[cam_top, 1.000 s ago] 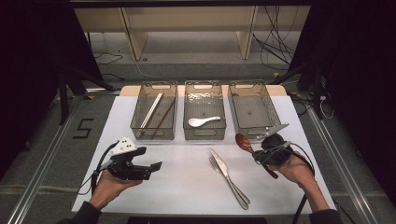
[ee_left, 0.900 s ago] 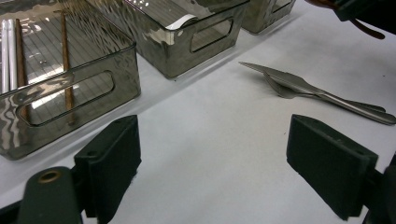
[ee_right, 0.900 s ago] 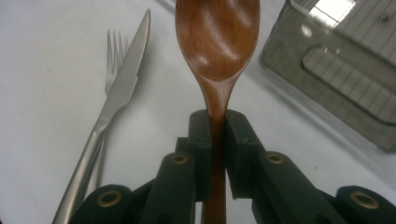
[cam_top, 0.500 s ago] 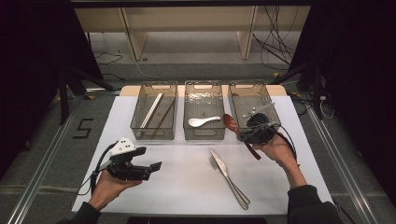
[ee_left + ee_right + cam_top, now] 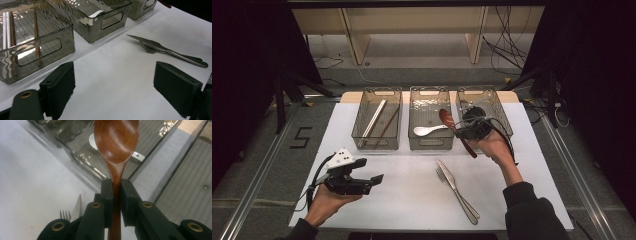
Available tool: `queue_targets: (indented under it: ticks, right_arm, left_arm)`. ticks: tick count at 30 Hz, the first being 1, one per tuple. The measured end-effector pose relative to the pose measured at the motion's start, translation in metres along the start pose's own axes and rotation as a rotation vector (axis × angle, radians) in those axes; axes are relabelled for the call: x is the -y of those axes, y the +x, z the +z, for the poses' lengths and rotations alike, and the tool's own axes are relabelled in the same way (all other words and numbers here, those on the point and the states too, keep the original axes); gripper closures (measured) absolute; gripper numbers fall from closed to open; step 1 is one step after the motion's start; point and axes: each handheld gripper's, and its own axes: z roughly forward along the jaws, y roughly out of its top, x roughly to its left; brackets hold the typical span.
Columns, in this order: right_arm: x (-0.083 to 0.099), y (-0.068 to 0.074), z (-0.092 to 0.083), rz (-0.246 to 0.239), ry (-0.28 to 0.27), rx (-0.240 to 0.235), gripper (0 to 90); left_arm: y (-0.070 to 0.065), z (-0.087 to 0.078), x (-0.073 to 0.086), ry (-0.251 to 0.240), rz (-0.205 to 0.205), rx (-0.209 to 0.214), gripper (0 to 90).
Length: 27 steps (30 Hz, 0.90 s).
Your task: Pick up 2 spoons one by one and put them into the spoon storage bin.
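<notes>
My right gripper (image 5: pixel 458 129) (image 5: pixel 116 187) is shut on the neck of a brown wooden spoon (image 5: pixel 445 118) (image 5: pixel 116 142). It holds the spoon in the air, with the bowl over the near right corner of the middle bin (image 5: pixel 430 106). A white spoon (image 5: pixel 428 130) (image 5: pixel 137 155) lies in that bin. The spoon's handle sticks out behind the hand toward the table's front. My left gripper (image 5: pixel 375 178) (image 5: pixel 115 85) rests in the hand at the front left, jaws wide open with nothing between them.
A left bin (image 5: pixel 377 137) (image 5: pixel 37 50) holds chopsticks, and a right bin (image 5: pixel 492 102) stands under the right hand. A metal fork and knife (image 5: pixel 457 190) (image 5: pixel 165 48) lie together at the front centre of the white table mat (image 5: pixel 402 200).
The right hand has carried the wooden spoon from the table's right front toward the back and left, up over the bins. The left hand has stayed where it was.
</notes>
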Motion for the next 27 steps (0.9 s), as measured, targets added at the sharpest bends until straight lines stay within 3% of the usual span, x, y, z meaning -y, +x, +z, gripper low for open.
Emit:
queue_targets:
  ticks: [9, 13, 27]
  right_arm:
    - [-0.025, 0.003, 0.009, 0.012, -0.020, -0.021, 82.2]
    - [-0.035, 0.003, 0.013, 0.017, -0.022, -0.009, 82.2]
    - [-0.057, -0.002, 0.025, 0.050, -0.028, -0.002, 82.2]
  left_arm:
    - [-0.001, -0.001, 0.000, -0.007, 0.003, -0.001, 16.8]
    - [0.001, -0.001, 0.000, -0.009, 0.002, -0.003, 16.8]
    - [0.002, 0.001, 0.000, -0.009, 0.009, 0.004, 16.8]
